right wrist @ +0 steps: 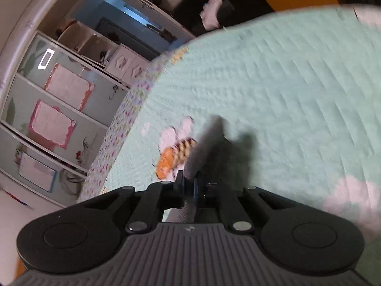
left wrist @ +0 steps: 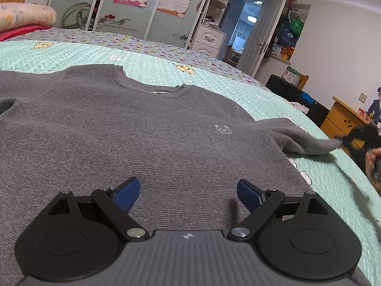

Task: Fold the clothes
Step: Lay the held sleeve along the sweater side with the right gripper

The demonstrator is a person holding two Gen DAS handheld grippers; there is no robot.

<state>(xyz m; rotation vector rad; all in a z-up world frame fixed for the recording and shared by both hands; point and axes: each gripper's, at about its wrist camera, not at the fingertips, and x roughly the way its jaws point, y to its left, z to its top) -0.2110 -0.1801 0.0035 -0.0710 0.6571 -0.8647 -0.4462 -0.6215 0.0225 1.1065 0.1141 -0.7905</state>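
grey sweater (left wrist: pixel 133 128) lies flat, front up, across the bed (left wrist: pixel 238 90), collar toward the far edge. soft, light knit, floppy; best taken at cuffs, hem or shoulders. left gripper (left wrist: pixel 188 191) hovers over the lower chest, jaws wide, gripping nothing. over at the right edge, right gripper (right wrist: pixel 189 186) is pinched on what looks like the sleeve (right wrist: pixel 204 143) end, view blurred.

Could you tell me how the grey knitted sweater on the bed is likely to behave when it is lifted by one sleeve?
The grey knitted sweater is probably floppy: its sleeve sags where the right gripper pinches it. Its thick ribbed knit suggests some weight, so the body may drag across the mint quilted bedspread rather than rise. The pinched fabric looks bunched, so slipping seems unlikely.
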